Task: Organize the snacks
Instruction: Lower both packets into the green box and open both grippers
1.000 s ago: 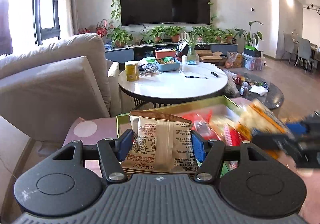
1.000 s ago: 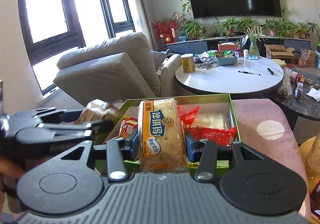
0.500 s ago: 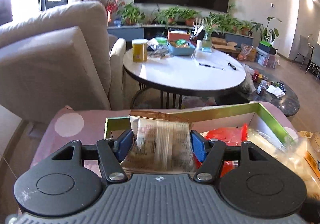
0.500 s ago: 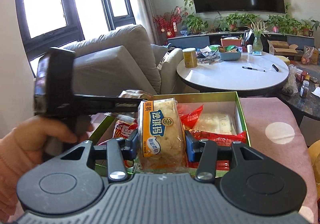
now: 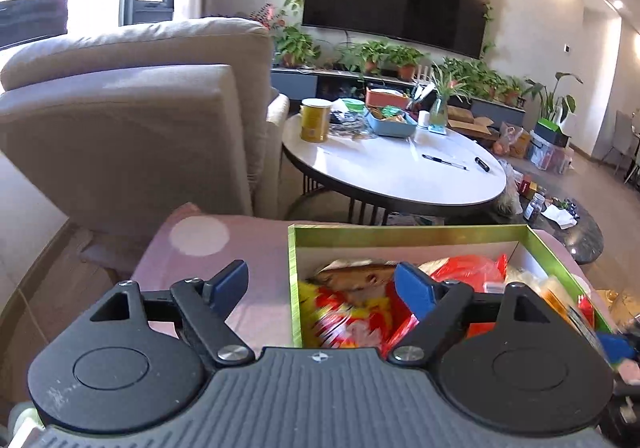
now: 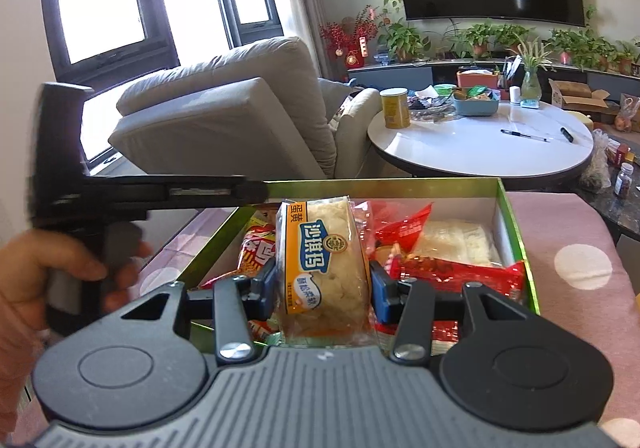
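A green-rimmed box (image 5: 400, 234) (image 6: 516, 216) holds several snack packets. My left gripper (image 5: 322, 286) is open and empty, straddling the box's left wall. The brown packet (image 5: 360, 276) lies in the box on a red-and-yellow bag (image 5: 340, 320). My right gripper (image 6: 322, 280) is shut on a yellow-labelled pastry packet (image 6: 324, 268), held upright over the box's near edge. Red packets (image 6: 452, 268) and a clear packet (image 6: 460, 244) lie at the box's right.
The box sits on a pink dotted cloth (image 6: 580, 272). A beige armchair (image 5: 132, 120) stands to the left. A round white table (image 5: 396, 168) with a yellow can (image 5: 315, 120), a blue tray and pens stands behind. The left hand tool (image 6: 120, 196) crosses the right view.
My left gripper has opened and let go of the brown packet, which now lies in the box, and it has shifted left. My right gripper still holds the pastry packet, nearly unmoved.
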A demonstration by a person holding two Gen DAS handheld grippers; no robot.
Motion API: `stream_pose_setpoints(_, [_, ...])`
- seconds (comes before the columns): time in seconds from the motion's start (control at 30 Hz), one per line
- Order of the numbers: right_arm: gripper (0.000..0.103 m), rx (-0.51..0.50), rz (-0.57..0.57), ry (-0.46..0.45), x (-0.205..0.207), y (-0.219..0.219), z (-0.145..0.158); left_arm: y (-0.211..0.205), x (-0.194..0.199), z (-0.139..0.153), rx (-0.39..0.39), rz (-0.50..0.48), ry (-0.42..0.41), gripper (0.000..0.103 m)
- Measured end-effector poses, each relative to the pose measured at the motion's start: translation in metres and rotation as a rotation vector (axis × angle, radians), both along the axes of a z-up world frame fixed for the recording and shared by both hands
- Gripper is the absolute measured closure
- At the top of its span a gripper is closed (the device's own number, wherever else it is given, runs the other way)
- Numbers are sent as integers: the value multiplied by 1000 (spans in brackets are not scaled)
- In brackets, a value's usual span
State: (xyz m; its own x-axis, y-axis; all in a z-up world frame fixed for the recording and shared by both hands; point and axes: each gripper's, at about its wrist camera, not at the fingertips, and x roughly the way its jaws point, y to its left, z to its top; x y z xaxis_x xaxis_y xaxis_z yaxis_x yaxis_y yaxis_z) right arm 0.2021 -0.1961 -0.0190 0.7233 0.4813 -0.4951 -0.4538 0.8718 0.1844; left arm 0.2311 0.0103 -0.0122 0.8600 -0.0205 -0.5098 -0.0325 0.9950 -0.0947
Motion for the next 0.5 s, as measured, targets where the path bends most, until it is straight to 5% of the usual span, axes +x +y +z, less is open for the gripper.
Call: stream_pose_setpoints(0.5, [37, 30, -43, -38, -7, 6, 3, 27, -70, -3, 29, -3, -4, 19])
